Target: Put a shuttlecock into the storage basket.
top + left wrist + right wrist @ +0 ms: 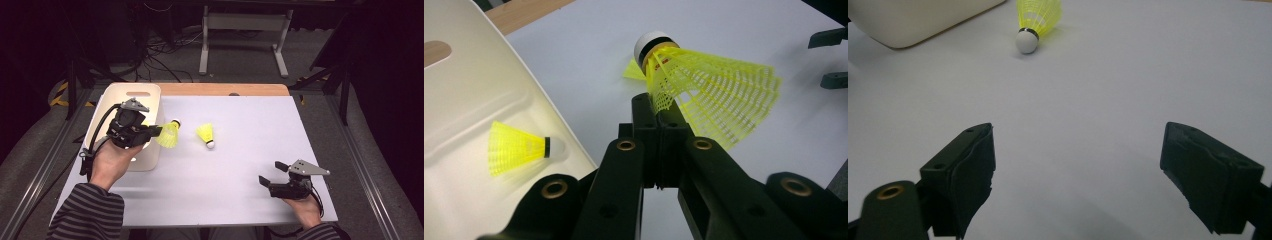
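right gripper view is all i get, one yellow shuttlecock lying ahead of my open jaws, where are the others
Observer: The left gripper is shut on the skirt edge of a second shuttlecock, held beside the white bin.
Operator: anything in the bin
Observer: Yes, a third shuttlecock lies inside it on its side.
Operator: and the one i see, which way does it point
Observer: From the high view that loose shuttlecock lies mid-table, cork end towards the person, apart from the bin.
Operator: my gripper near it
Observer: No, the right gripper sits open at the near right of the table.
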Tool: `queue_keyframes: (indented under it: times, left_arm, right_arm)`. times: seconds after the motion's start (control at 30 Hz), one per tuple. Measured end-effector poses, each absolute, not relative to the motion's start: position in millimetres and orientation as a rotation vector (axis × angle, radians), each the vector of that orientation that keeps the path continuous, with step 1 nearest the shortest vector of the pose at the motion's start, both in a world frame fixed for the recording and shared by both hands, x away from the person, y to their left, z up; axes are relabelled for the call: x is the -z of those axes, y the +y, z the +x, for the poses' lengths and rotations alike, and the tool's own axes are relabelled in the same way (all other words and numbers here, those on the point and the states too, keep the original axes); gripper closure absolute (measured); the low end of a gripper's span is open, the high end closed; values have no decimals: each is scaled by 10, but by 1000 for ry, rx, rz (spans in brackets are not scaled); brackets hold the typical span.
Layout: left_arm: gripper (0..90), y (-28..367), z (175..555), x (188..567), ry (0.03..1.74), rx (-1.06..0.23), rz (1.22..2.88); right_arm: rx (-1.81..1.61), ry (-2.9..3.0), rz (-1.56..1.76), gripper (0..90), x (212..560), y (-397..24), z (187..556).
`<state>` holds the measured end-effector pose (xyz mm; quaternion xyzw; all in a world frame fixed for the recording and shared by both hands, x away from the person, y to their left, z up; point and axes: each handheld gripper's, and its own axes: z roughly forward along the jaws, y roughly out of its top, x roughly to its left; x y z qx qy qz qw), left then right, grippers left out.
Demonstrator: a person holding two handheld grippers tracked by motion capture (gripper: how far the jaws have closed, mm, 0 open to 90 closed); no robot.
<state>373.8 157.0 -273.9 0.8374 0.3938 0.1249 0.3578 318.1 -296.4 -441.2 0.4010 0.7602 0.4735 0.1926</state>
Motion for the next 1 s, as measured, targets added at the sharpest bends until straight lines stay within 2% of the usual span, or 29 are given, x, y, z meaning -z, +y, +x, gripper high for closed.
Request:
queue_keyframes:
  times: [1.0]
  left_arm:
    - [898, 1867, 3779, 2705, 1090, -367, 2114]
  right_arm:
    - [-1336, 2124, 1127, 149, 4407, -2980, 3178]
